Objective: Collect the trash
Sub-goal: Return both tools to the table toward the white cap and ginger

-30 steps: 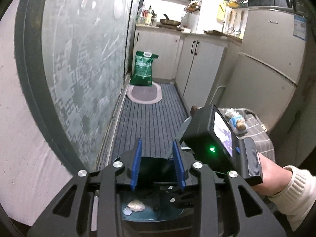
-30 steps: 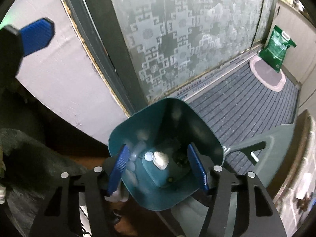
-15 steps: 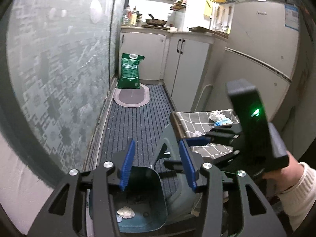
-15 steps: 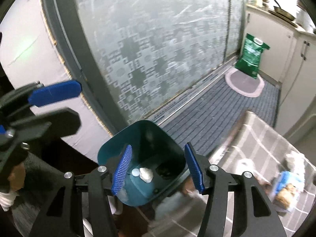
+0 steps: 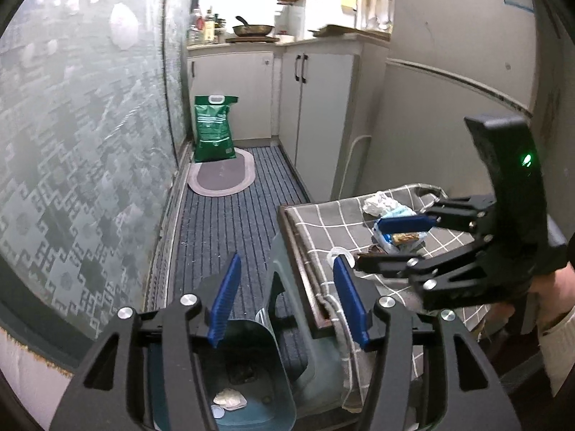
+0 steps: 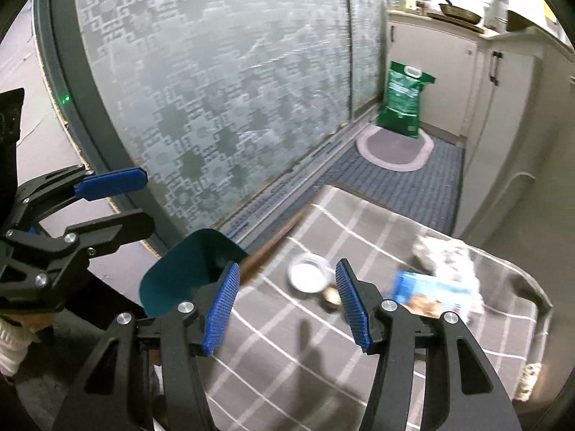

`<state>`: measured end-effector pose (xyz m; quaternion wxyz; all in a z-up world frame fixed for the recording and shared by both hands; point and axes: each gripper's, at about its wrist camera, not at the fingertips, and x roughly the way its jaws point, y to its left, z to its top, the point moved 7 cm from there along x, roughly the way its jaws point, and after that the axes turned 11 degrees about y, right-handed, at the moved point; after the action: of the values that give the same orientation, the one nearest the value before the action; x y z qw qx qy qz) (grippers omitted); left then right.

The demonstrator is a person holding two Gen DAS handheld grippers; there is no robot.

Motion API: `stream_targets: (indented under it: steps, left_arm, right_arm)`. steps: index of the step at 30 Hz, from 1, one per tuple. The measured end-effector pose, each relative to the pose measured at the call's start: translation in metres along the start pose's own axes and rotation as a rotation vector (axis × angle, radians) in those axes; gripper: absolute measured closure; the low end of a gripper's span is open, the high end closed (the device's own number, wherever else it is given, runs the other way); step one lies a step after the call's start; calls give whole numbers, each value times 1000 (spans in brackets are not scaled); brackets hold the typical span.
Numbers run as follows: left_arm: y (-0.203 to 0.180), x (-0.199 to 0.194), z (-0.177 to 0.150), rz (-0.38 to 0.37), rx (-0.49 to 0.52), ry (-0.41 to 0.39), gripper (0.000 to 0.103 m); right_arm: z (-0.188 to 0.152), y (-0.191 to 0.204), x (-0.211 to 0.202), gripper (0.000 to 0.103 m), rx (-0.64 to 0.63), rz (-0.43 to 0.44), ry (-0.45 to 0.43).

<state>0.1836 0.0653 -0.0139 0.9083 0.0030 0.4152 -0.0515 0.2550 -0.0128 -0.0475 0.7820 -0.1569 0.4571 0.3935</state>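
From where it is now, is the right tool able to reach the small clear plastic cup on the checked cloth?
Probably yes. The right tool is open and empty, the small clear plastic cup lies just ahead on the checked cloth, and nothing stands between them.

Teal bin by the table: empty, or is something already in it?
Not empty. The teal bin holds a crumpled pale scrap and a small white disc on its bottom.

A grey cloth with a white grid of checks [image 6: 323, 359] covers the table, with a teal plastic bin [image 6: 187, 269] at its nine o'clock edge. At the cloth's three o'clock lie a blue-and-white snack wrapper [image 6: 427, 292] and crumpled white paper [image 6: 445, 255]. A green bag with white print [image 5: 214, 129] stands at twelve o'clock on a grey oval mat with a pale rim [image 5: 222, 179], beside frosted glass with a geometric key pattern [image 5: 72, 143].
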Motion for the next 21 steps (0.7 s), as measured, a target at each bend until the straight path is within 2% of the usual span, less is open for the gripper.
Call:
stream_targets:
  steps: [7,9,13,16,21]
  left_arm:
    - [-34,34,2,1,128,40,45]
    - [-41,44,0,0,157,57,45]
    - [-55,63,-2,3,218,87,48]
    - [-57,80,-3,21,238,122,53]
    - [-59,95,-4,37,266,147,54]
  right_arm:
    - [-15,-35,-12,47,38,-48,-13]
    - [-19,-43,-14,51,45,-54,-12]
    - [-31,-59,-18,52,59,-72,-4]
    - [-37,-70,-19,53,77,-77,2]
    - [-49,-83,-20,53,89,-84,13]
